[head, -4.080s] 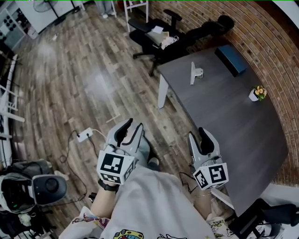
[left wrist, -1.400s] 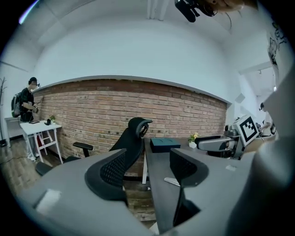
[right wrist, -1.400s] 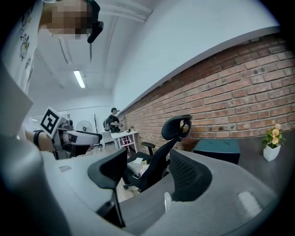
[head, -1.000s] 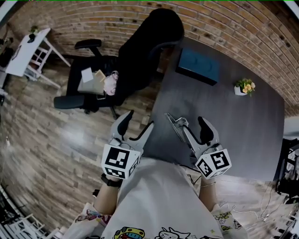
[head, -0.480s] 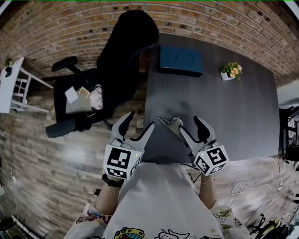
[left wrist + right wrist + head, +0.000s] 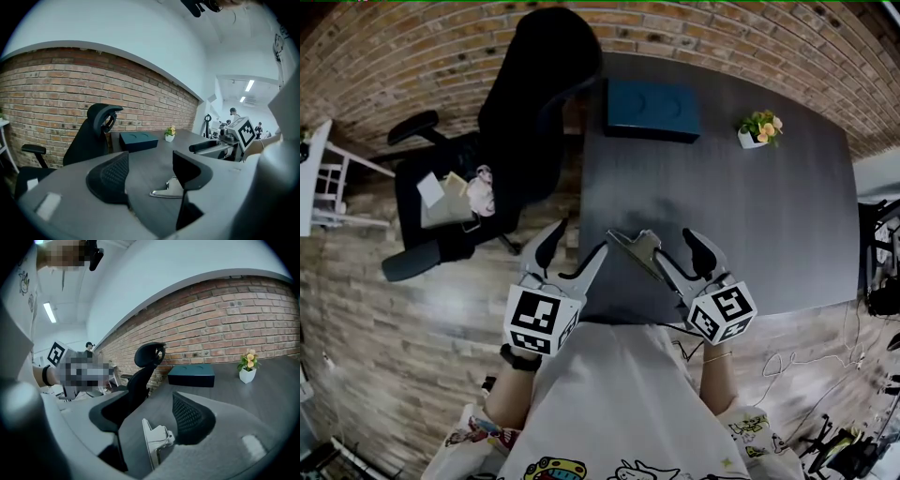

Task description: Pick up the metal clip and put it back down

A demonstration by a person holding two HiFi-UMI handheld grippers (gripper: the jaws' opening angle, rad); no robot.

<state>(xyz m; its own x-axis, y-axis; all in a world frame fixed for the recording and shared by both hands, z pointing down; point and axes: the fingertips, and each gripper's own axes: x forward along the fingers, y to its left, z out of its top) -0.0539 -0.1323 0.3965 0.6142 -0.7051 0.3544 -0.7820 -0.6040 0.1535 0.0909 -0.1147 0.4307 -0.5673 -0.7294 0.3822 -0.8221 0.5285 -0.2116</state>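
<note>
closing in on the table (image 6: 750,216) now, the right gripper (image 6: 675,251) is bringing its wide-open jaws around the metal clip (image 6: 635,246) lying lower-middle of frame, left gripper (image 6: 572,251) idling open, so the pickup looks about ready.

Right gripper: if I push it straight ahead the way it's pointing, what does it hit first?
Most likely the metal clip. It sits on the table between the open jaws of the right gripper, nearer the right-hand one. Whether it touches a jaw is unclear.
</note>
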